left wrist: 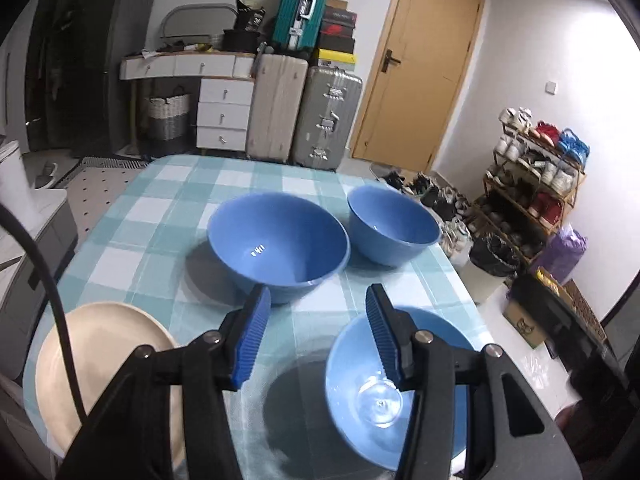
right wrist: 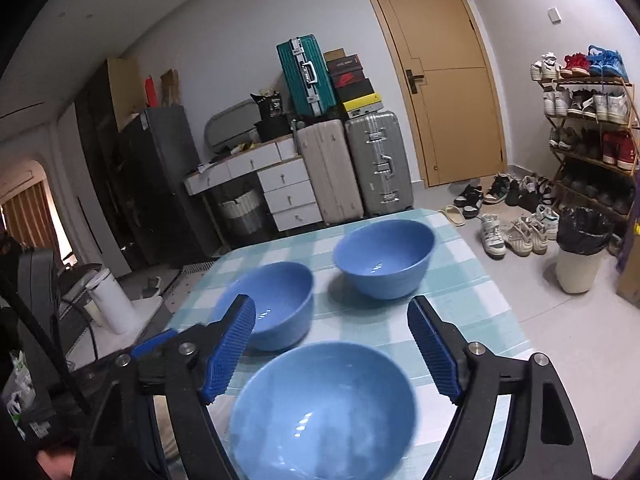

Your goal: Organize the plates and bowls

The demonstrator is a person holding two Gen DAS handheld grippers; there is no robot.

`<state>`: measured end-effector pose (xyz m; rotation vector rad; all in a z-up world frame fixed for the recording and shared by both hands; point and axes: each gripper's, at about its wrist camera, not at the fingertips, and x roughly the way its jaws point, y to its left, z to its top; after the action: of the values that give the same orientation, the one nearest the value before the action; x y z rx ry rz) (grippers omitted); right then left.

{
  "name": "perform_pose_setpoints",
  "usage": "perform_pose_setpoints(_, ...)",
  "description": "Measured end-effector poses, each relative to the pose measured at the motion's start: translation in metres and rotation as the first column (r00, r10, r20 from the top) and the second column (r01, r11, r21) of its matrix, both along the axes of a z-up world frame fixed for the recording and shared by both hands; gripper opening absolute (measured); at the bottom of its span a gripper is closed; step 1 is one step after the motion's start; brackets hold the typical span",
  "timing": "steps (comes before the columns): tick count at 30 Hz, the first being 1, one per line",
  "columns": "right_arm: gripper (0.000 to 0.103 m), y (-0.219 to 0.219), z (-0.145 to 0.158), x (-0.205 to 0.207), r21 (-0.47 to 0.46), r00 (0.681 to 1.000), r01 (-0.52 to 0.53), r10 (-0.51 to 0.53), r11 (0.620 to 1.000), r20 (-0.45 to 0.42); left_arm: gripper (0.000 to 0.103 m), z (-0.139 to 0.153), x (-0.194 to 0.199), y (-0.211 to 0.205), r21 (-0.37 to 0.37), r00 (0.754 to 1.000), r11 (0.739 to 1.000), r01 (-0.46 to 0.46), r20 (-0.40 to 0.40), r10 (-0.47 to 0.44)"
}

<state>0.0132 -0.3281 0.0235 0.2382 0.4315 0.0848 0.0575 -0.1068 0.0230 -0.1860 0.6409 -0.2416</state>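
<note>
Blue bowls (left wrist: 278, 240) on checked cloth, cream plate (left wrist: 100, 360) only in left view, left tool (left wrist: 318, 332) wide, right tool (right wrist: 332, 344) wide

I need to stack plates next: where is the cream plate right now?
The cream plate shows only in the left wrist view, at the table's near left corner, left of the open left gripper and apart from the bowls.

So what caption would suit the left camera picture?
Open left tool hovering over a checked tablecloth with three blue bowls and a cream plate.
</note>
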Motion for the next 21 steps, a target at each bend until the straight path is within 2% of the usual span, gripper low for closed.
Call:
perform_pose_setpoints(2, 0.085, 0.009, -0.002, -0.004, -0.01, 0.999, -0.012, 0.012, 1.0, 0.039, 0.05, 0.004, -0.003, 0.007, 0.003, 0.999, 1.0, -0.027, 0.047, 0.027)
perform_pose_setpoints(5, 0.09, 0.025, -0.007, -0.015, -0.098, 0.992, 0.015, -0.002, 0.995, 0.127, 0.054, 0.009, -0.009, 0.009, 0.052, 0.991, 0.996, -0.069, 0.122, 0.062)
perform_pose_setpoints(6, 0.092, 0.029, -0.009, -0.017, -0.116, 0.99, 0.014, 0.002, 0.993, 0.138, 0.06, 0.009, -0.009, 0.01, 0.061, 0.988, 0.995, -0.074, 0.137, 0.065)
perform_pose_setpoints(7, 0.092, 0.034, -0.01, -0.017, -0.129, 0.99, 0.004, 0.015, 0.992, 0.141, 0.076, 0.009, -0.011, 0.01, 0.071, 0.985, 0.994, -0.08, 0.156, 0.068)
perform_pose_setpoints(9, 0.092, 0.042, -0.011, -0.017, -0.158, 0.99, -0.011, 0.033, 0.987, 0.138, 0.095, 0.01, -0.015, 0.012, 0.073, 0.977, 0.992, -0.1, 0.195, 0.084)
perform_pose_setpoints(11, 0.094, 0.046, -0.011, -0.018, -0.175, 0.988, -0.003, 0.03, 0.985, 0.149, 0.095, 0.014, -0.025, 0.014, 0.068, 0.959, 0.991, -0.113, 0.267, 0.091)
perform_pose_setpoints(13, 0.097, 0.048, -0.012, -0.019, -0.18, 0.988, -0.005, 0.032, 0.984, 0.152, 0.095, 0.016, -0.029, 0.01, 0.097, 0.949, 0.989, -0.113, 0.304, 0.079)
perform_pose_setpoints(17, 0.098, 0.039, -0.016, -0.019, -0.139, 0.992, 0.013, 0.005, 0.99, 0.125, 0.103, 0.014, -0.03, 0.008, 0.125, 0.944, 0.983, -0.136, 0.318, 0.09)
perform_pose_setpoints(20, 0.1, 0.029, -0.018, -0.017, -0.104, 0.993, 0.027, -0.014, 0.994, 0.116, 0.103, 0.014, -0.031, 0.015, 0.096, 0.936, 0.978, -0.187, 0.318, 0.148)
perform_pose_setpoints(21, 0.1, 0.027, -0.019, -0.016, -0.095, 0.994, 0.018, -0.008, 0.995, 0.105, 0.103, 0.014, -0.028, 0.02, 0.071, 0.941, 0.98, -0.185, 0.3, 0.156)
